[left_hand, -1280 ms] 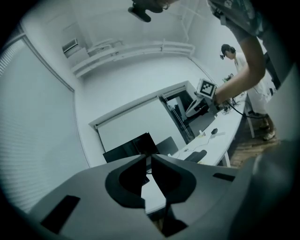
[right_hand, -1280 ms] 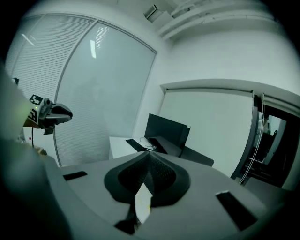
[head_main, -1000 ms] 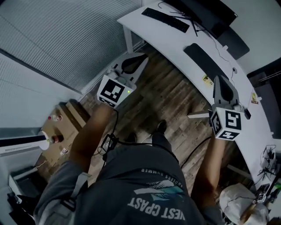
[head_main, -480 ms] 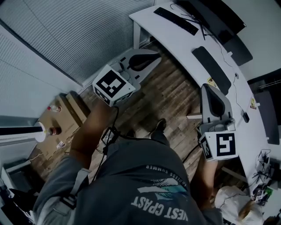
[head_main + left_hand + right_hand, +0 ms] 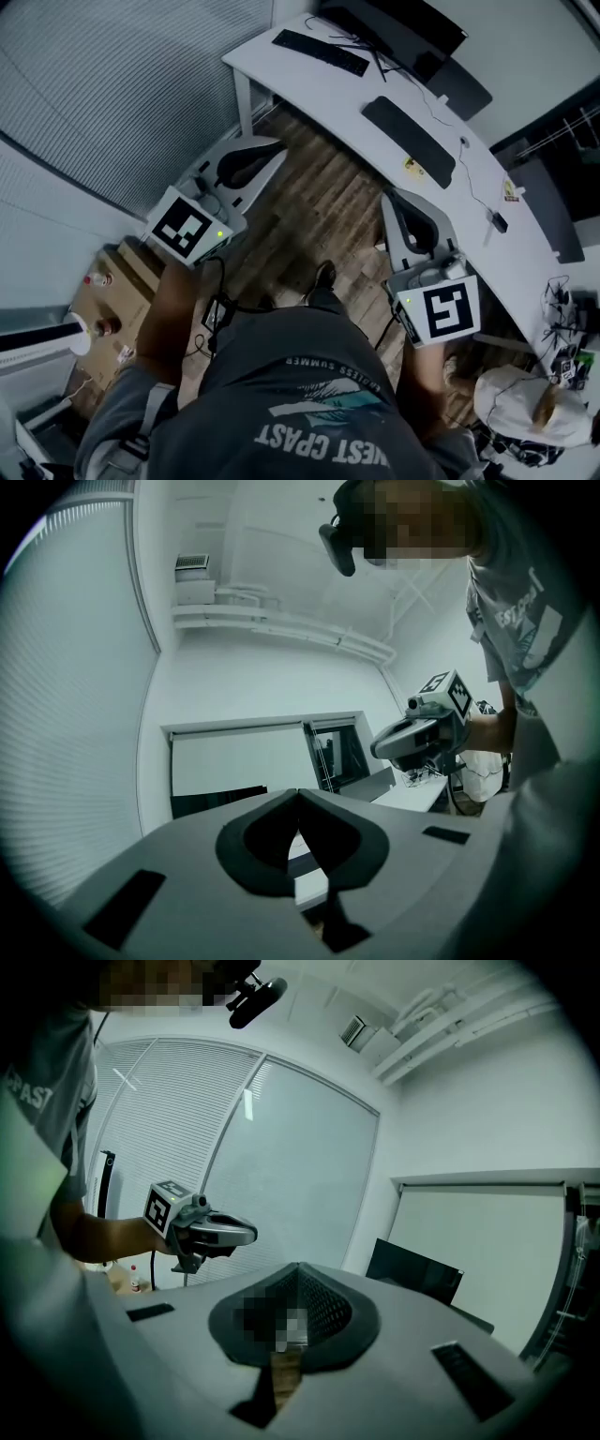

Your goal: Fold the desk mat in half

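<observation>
A long dark desk mat [image 5: 408, 141] lies flat on the curved white desk [image 5: 309, 89] in the head view, with a black keyboard [image 5: 321, 52] and a monitor [image 5: 398, 28] beyond it. Both grippers hang in the air over the wooden floor, short of the desk. My left gripper [image 5: 279, 147] is shut and holds nothing; its jaws meet at a point [image 5: 298, 795]. My right gripper [image 5: 390, 197] is also shut and empty [image 5: 298, 1267], nearer the desk edge below the mat. Each gripper view shows the other gripper: the right one [image 5: 422, 735] and the left one [image 5: 202, 1229].
A cardboard box [image 5: 112, 300] with small bottles stands on the floor at the left by the blinds. A white bag [image 5: 525, 412] and cables lie at the lower right. Small stickers and a cable [image 5: 469, 178] sit on the desk right of the mat.
Both grippers have come lower and nearer my body. The left one drifted left, the right one left and down. The jaws of both stayed shut.
</observation>
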{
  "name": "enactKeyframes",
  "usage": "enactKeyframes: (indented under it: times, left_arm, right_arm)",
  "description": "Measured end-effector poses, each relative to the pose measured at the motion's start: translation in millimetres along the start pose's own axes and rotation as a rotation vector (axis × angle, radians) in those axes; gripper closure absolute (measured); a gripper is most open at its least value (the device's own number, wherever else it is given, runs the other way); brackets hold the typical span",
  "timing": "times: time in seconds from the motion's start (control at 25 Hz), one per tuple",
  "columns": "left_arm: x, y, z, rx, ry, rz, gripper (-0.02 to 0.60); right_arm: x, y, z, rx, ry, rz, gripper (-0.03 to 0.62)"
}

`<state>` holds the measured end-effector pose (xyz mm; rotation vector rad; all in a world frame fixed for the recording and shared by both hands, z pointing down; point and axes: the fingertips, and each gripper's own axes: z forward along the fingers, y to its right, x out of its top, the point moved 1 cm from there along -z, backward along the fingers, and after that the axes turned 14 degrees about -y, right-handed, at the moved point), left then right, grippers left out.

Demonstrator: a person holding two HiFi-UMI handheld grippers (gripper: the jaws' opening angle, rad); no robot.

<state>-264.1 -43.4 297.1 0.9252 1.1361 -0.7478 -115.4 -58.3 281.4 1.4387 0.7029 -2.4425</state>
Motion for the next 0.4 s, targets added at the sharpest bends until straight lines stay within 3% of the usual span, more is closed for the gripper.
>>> enactKeyframes:
  times: [0.4]
  left_arm:
    - [-9, 1, 14, -0.017, -0.027, -0.029, 0.563]
  right_arm:
    - [-5, 22, 9, -0.009, -0.002, 0.047, 0.569]
